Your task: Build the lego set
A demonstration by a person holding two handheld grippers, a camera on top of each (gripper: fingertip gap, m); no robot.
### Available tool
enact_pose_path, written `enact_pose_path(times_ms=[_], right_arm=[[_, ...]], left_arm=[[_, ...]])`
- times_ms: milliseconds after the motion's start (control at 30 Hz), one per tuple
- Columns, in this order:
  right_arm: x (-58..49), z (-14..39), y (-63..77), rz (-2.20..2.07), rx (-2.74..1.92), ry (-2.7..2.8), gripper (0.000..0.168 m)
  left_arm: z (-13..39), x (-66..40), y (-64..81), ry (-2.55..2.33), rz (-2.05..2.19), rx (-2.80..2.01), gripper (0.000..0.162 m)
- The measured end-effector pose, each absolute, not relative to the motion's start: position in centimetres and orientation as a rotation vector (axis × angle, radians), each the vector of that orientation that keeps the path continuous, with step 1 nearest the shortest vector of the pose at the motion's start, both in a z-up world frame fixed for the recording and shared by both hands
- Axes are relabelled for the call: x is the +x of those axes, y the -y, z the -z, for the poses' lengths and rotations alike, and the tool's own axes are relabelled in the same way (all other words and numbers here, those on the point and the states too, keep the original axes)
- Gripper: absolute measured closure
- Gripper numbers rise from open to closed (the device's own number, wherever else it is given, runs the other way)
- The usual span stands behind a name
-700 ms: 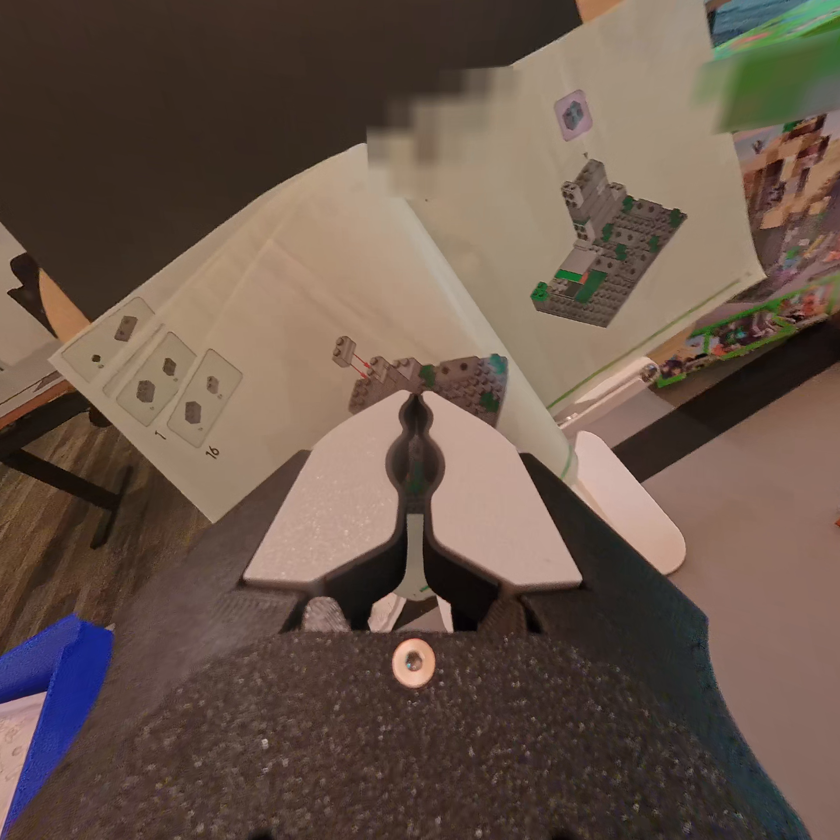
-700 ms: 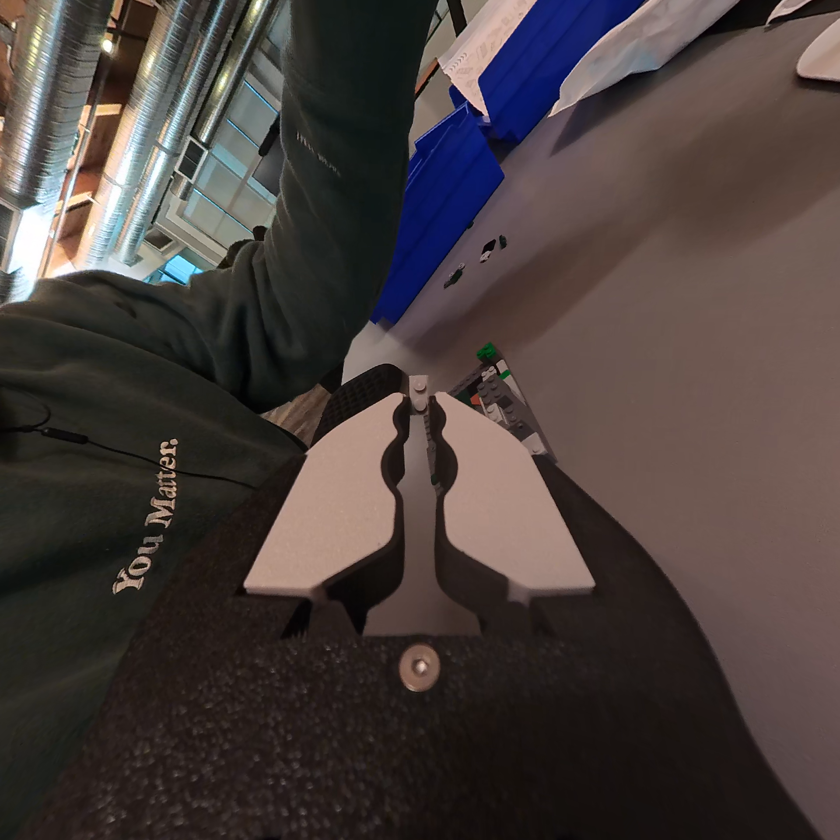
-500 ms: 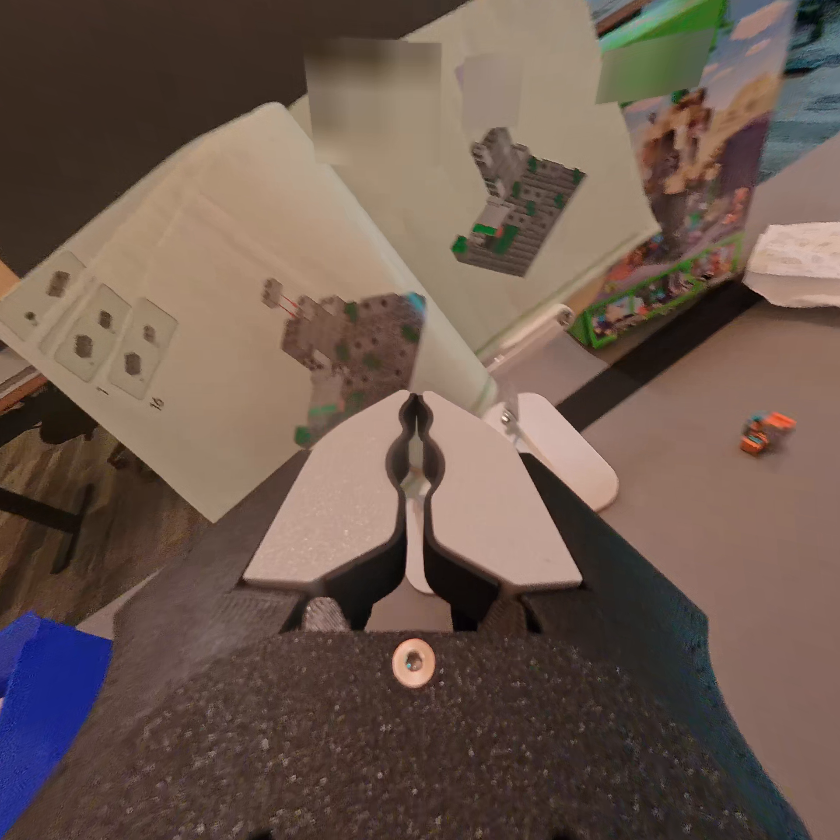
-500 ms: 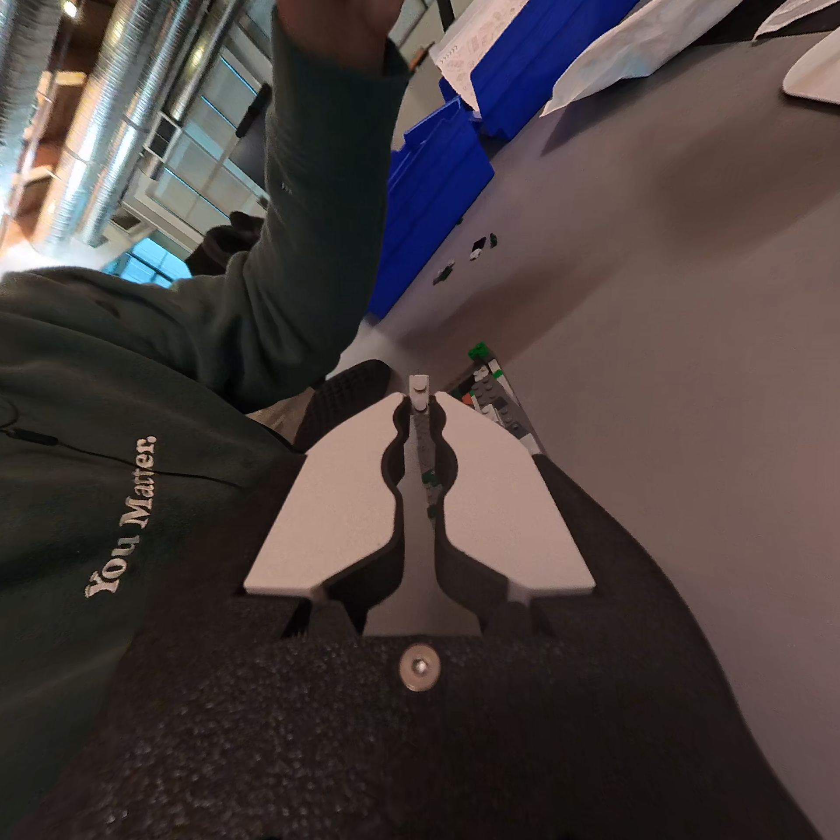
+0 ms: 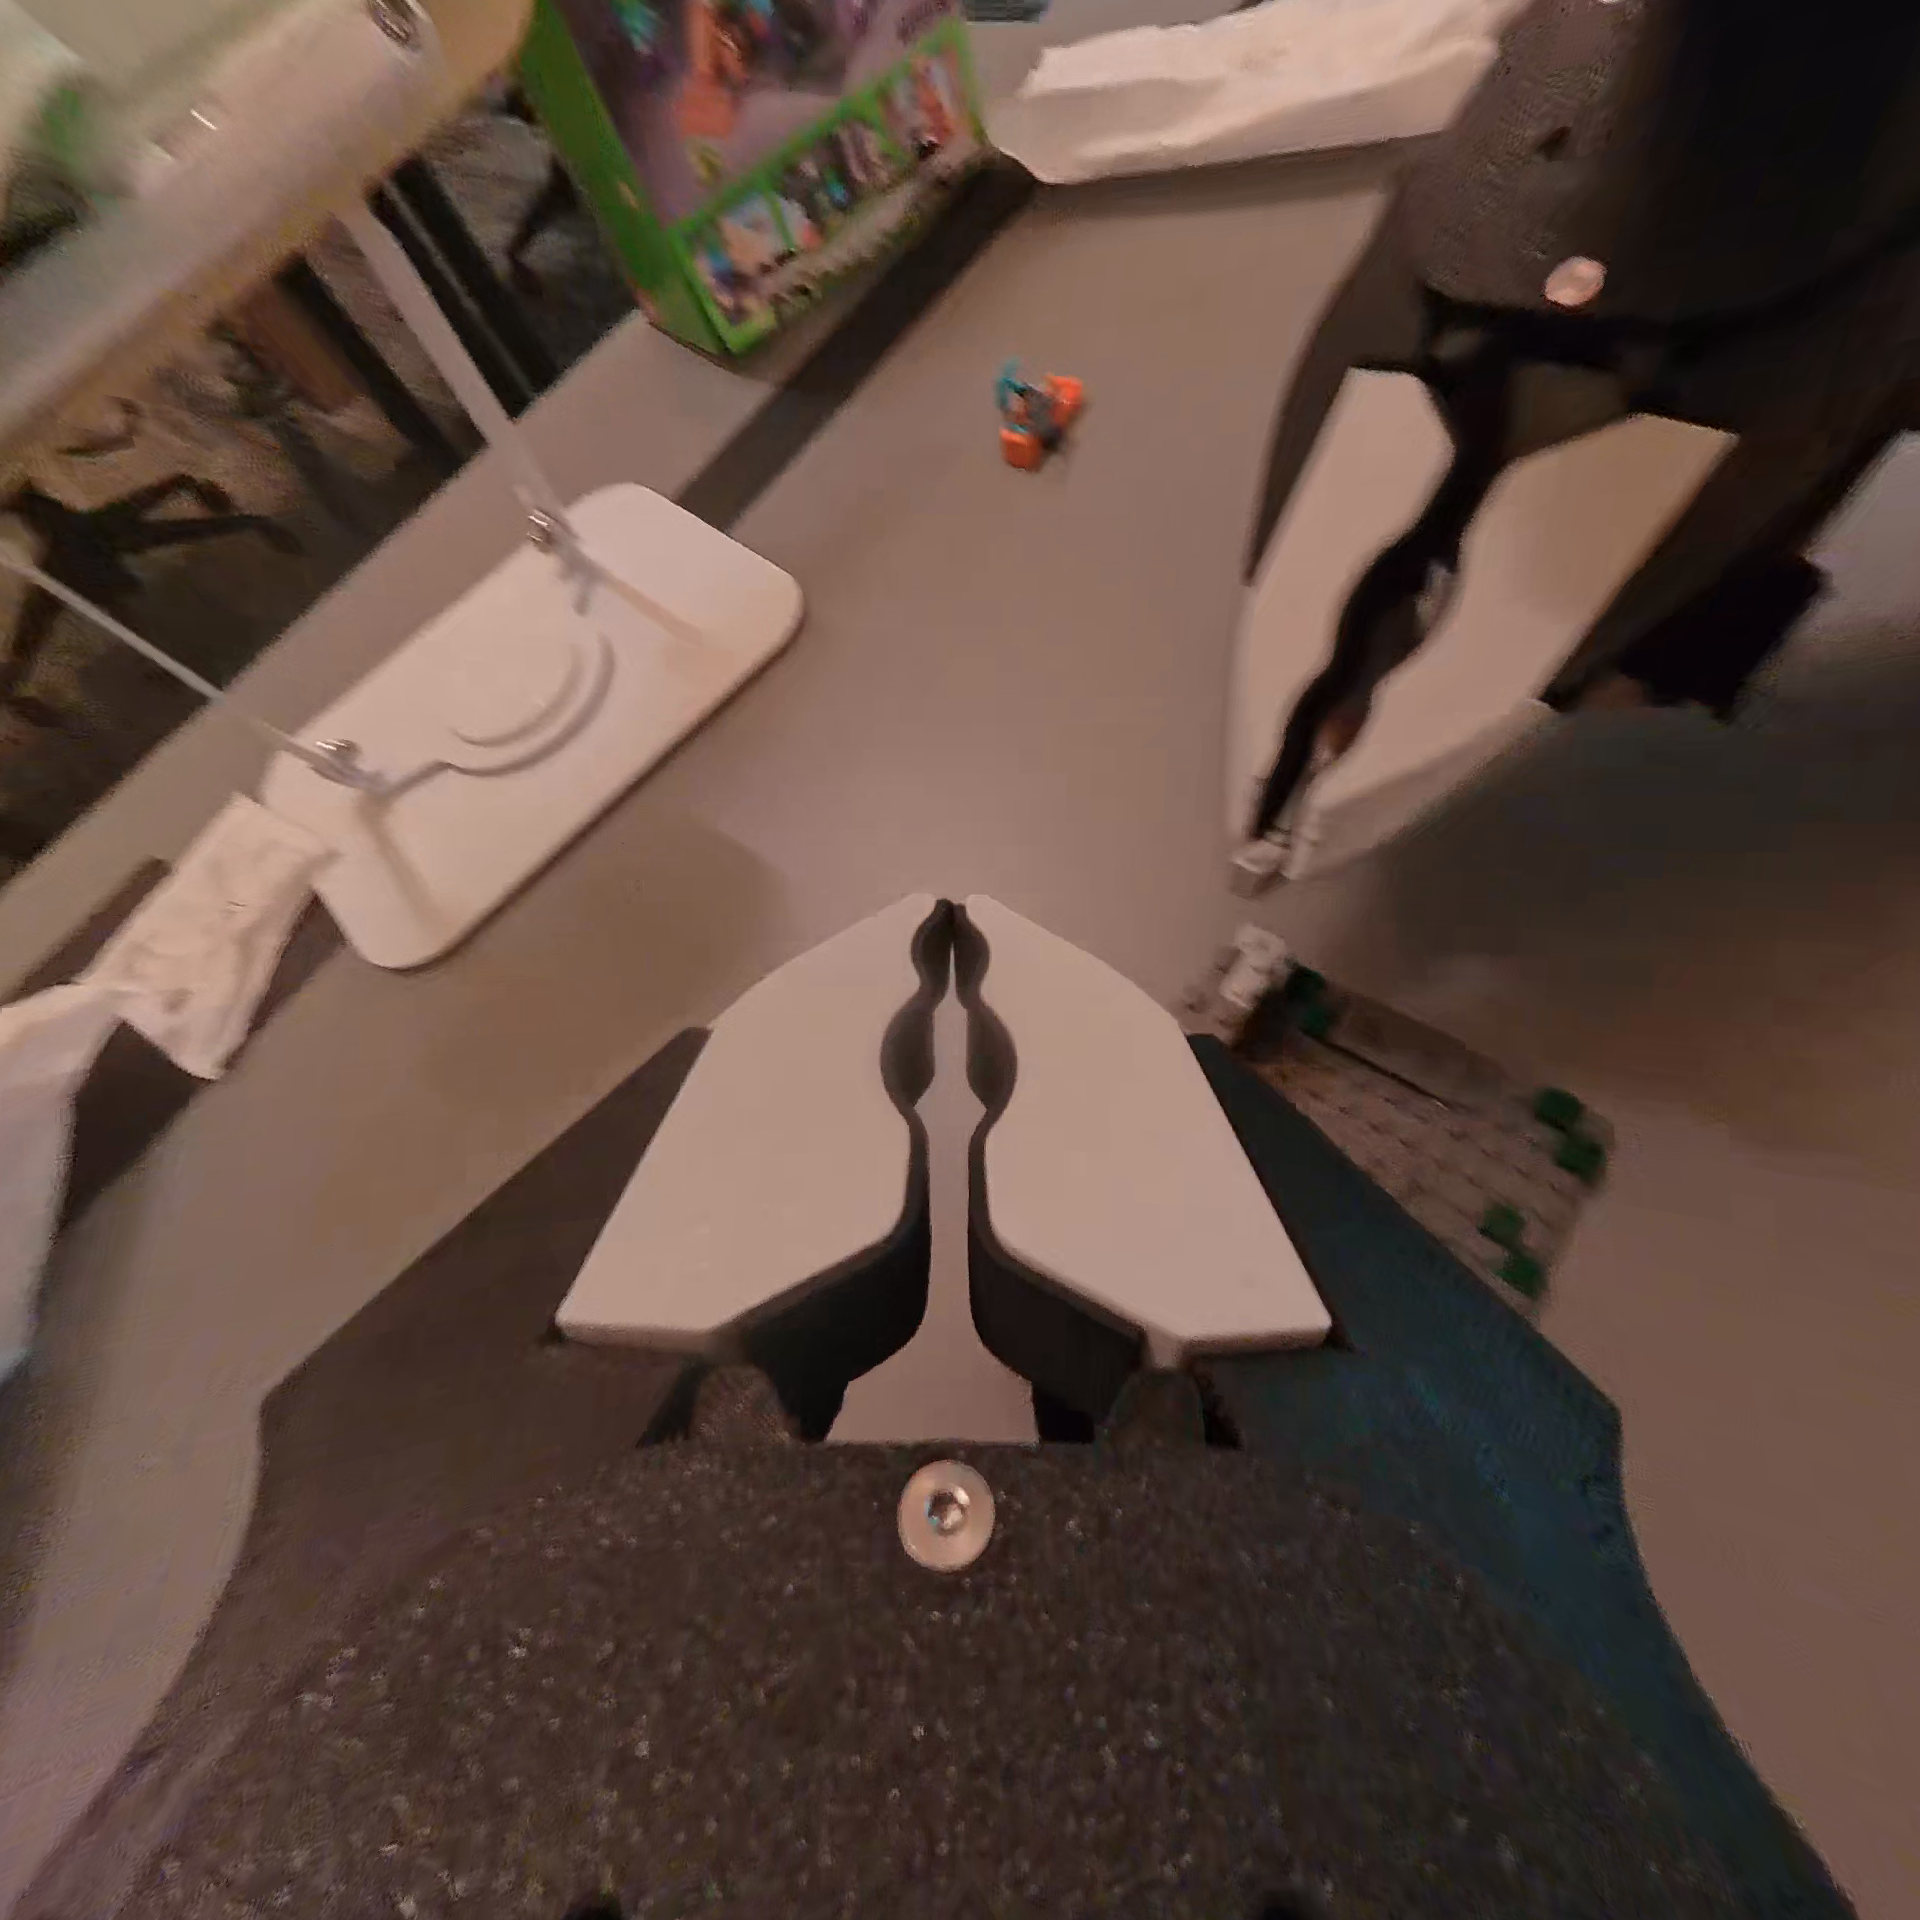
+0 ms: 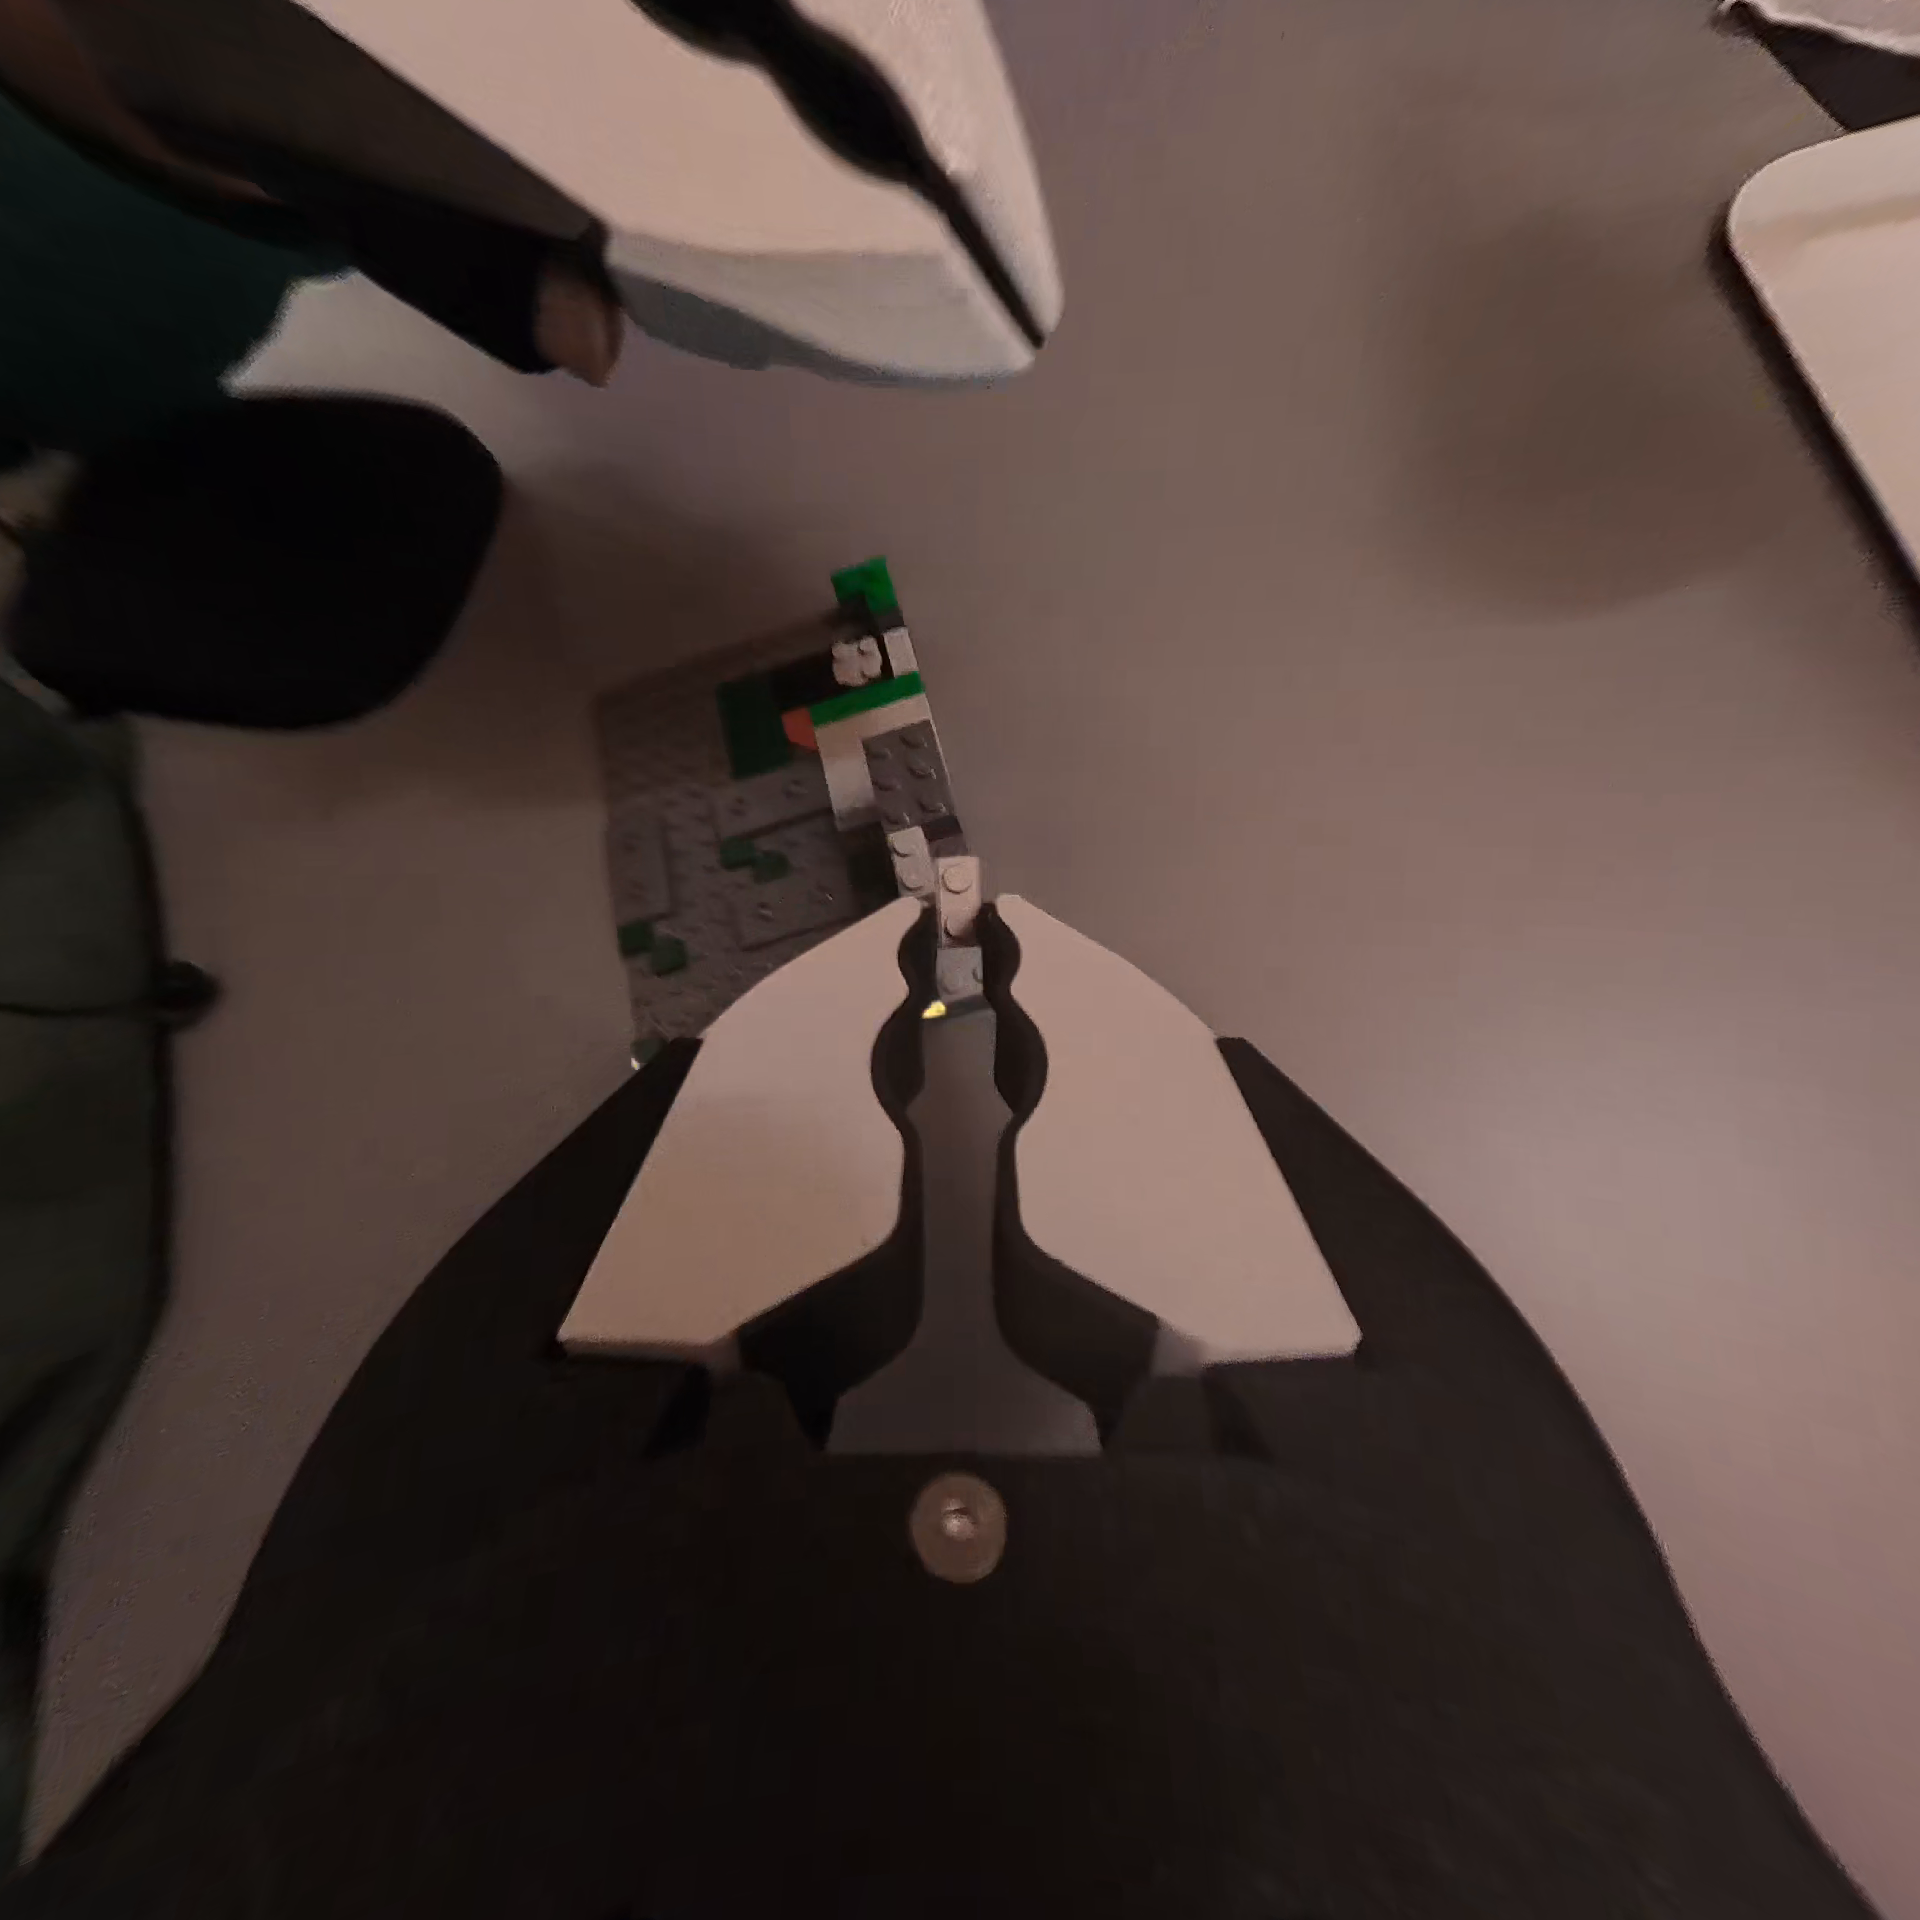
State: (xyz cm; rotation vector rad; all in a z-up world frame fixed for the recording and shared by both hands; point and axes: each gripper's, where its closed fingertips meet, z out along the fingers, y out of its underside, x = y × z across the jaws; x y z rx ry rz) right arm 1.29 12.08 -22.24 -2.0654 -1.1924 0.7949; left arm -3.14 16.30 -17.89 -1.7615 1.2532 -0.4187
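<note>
The part-built grey lego base (image 6: 727, 831) with green, white and dark bricks lies flat on the grey table; it also shows in the left wrist view (image 5: 1423, 1132), to the right of my left gripper. My right gripper (image 6: 958, 906) is shut on a small light grey brick (image 6: 958, 883) and holds it just over the near corner of the build. In the left wrist view the right gripper (image 5: 1276, 847) hangs above the build with the brick (image 5: 1254, 858) at its tips. My left gripper (image 5: 951, 912) is shut and empty, low over the table beside the build; it also shows in the right wrist view (image 6: 1023, 332).
A white stand base (image 5: 540, 707) sits to the left, with crumpled white paper (image 5: 197, 945) beside it. A green lego box (image 5: 769, 177) and a white bag (image 5: 1247, 94) stand at the back. A small orange and teal lego piece (image 5: 1034, 410) lies mid-table. A person's dark sleeve (image 6: 125, 260) is at left. Some 8 centimetres of space lies between my two pairs of fingers.
My left gripper has swung down from the instruction booklet to the table beside the build. My right gripper has turned downward over the build, still holding the grey brick.
</note>
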Motion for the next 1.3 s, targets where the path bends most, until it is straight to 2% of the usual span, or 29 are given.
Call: enact_pose_path(times_ms=[133,167,233,667,1300], right_arm=[[0.9,23.4,-12.2,-0.672,-2.046,1.375,0.161],[0.9,23.5,-12.2,-0.656,-2.048,1.402,0.161],[0.7,23.7,-12.3,-0.65,-2.059,1.443,0.161],[-0.3,23.9,-12.2,-0.717,-2.132,1.548,0.16],[-1.1,23.5,-11.8,-0.977,-2.069,1.482,0.148]], left_arm=[[20.2,-3.6,-14.0,-1.308,0.51,-1.77,0.162],[20.6,-3.4,-13.5,-1.321,0.548,-1.773,0.143],[21.5,-3.2,-12.6,-1.351,0.6,-1.795,0.138],[23.7,-3.4,-11.7,-1.404,0.656,-1.802,0.135],[24.2,-3.5,-11.9,-1.393,0.68,-1.801,0.136]])
